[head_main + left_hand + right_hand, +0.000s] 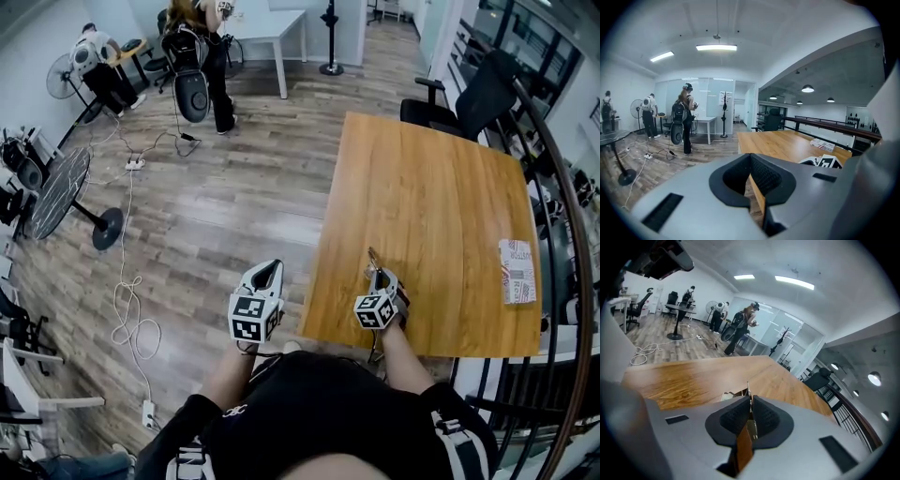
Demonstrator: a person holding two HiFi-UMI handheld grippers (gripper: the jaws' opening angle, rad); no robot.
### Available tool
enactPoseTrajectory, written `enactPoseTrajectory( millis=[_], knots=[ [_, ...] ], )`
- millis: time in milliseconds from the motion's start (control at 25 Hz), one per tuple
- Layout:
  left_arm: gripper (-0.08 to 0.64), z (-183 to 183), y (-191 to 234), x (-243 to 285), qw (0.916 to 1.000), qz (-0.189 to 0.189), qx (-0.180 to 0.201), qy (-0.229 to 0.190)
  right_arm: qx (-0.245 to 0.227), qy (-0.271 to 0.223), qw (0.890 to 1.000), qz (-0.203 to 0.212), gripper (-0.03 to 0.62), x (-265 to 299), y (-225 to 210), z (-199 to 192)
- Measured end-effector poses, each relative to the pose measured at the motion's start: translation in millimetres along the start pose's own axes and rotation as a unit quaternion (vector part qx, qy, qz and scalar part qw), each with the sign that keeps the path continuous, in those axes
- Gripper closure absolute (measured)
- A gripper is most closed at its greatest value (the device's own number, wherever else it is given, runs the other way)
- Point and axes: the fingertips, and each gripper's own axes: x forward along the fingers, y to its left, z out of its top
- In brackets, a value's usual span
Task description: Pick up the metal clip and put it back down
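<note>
now my right gripper (750, 400) is pinching the small silver metal clip (749, 391) over the orange-brown wooden table (422, 187), so probably put-down step. left gripper (750, 157) closed, empty. next: lower gently, release.

Head view looks steeply down; both gripper views look low across the same table (422, 187)

I log a wooden table (441, 206) with a printed packet (517, 272) near its right edge. A black office chair (473, 94) stands at its far end. On the plank floor to the left I note a standing fan (58, 192) and loose white cable (129, 314).
</note>
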Motion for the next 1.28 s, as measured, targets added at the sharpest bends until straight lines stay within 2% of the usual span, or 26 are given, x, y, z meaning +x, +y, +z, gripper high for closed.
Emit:
enactPoseTrajectory(
  millis=[120,240,360,440,560,640,680,760,920,1080,1280],
  knots=[
    [0.541,0.6,7.9,-0.1,1.0,0.001,-0.002,0.002,0.005,0.03,0.999,0.02,0.56,4.5,14.8,-10.0],
    [0.541,2.9,6.1,5.1,1.0,-0.001,-0.002,0.001,0.004,0.04,0.999,0.029,0.553,9.7,17.5,-14.7],
    [0.541,2.9,3.6,7.2,1.0,-0.003,-0.003,0.001,0.025,0.067,0.996,0.059,0.483,14.0,27.1,-21.1],
    [0.541,0.9,1.7,6.2,1.0,-0.006,-0.003,0.001,0.069,0.068,0.993,0.074,0.441,9.2,30.4,-18.3],
    [0.541,1.4,-1.2,6.9,0.9999,-0.011,0.0,-0.002,0.143,0.025,0.986,0.082,0.433,-4.6,20.1,5.9],
    [0.541,5.9,0.8,7.7,0.9999,-0.013,0.0,-0.005,0.178,-0.019,0.982,0.066,0.436,-18.5,0.2,33.0],
    [0.541,8.8,1.3,8.7,0.9999,-0.014,0.001,-0.006,0.19,-0.043,0.98,0.05,0.459,-26.9,-14.0,47.2],
    [0.541,14.0,-0.2,11.2,0.9998,-0.018,0.005,-0.009,0.206,-0.096,0.974,0.015,0.576,-48.0,-45.7,73.6],
    [0.541,24.0,-8.2,14.5,0.9994,-0.027,0.009,-0.021,0.248,-0.193,0.949,-0.016,0.576,-95.5,-96.5,115.9],
    [0.541,28.3,-21.9,20.5,0.9989,-0.039,0.013,-0.023,0.273,-0.235,0.932,-0.037,0.578,-129.0,-128.1,132.6],
    [0.541,34.5,-40.4,25.2,0.9982,-0.051,0.017,-0.027,0.278,-0.259,0.924,-0.042,0.578,-150.7,-141.6,133.4]
  ],
)
